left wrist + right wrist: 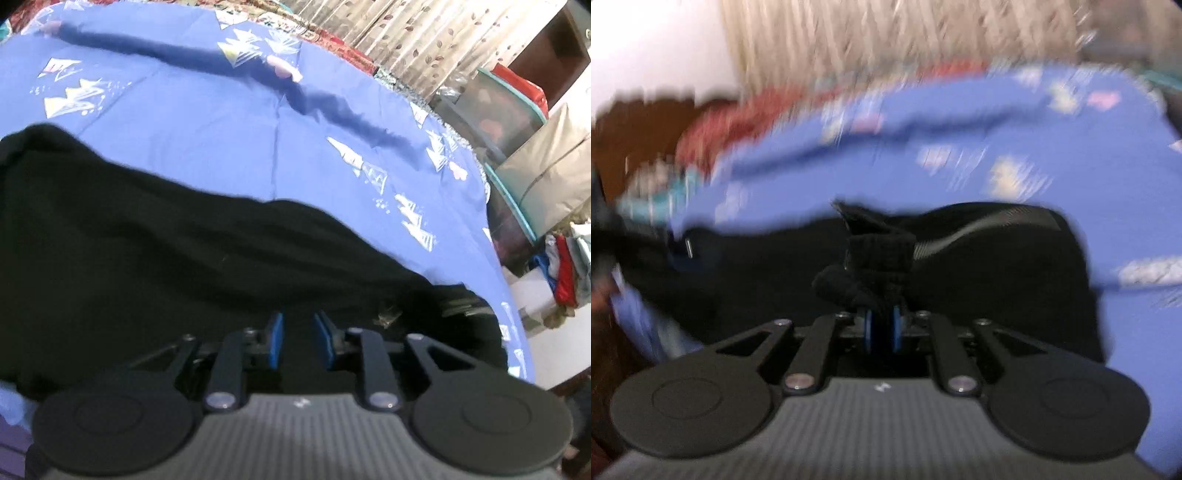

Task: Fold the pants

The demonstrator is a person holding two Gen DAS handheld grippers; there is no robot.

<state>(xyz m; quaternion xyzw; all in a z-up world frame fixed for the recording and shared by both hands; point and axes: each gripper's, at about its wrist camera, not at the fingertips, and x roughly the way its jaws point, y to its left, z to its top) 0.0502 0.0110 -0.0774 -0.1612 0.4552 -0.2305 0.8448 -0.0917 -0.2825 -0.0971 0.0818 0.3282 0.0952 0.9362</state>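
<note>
Blue printed bedsheet (207,122) covers the bed and fills most of both views, patterned with pale triangular motifs. Across its near part lie the black pants (155,266), spread in a wide dark mass with soft wrinkles, their far edge running against the bare sheet. Beyond the bed hangs a leaf-print curtain (417,33), with stacked storage boxes (513,122) beside it at the right. The left gripper (298,341) hovers low over the pants, its blue pads (276,339) standing a narrow gap apart; dark cloth fills the space under them, but whether they pinch it cannot be told from this view. The right gripper (882,330) is clamped on a bunched fold of the pants (875,258), which rises thick from between its nearly touching blue pads (897,328). The right wrist view is badly smeared, so that fold is probably a hem or waistband.
</note>
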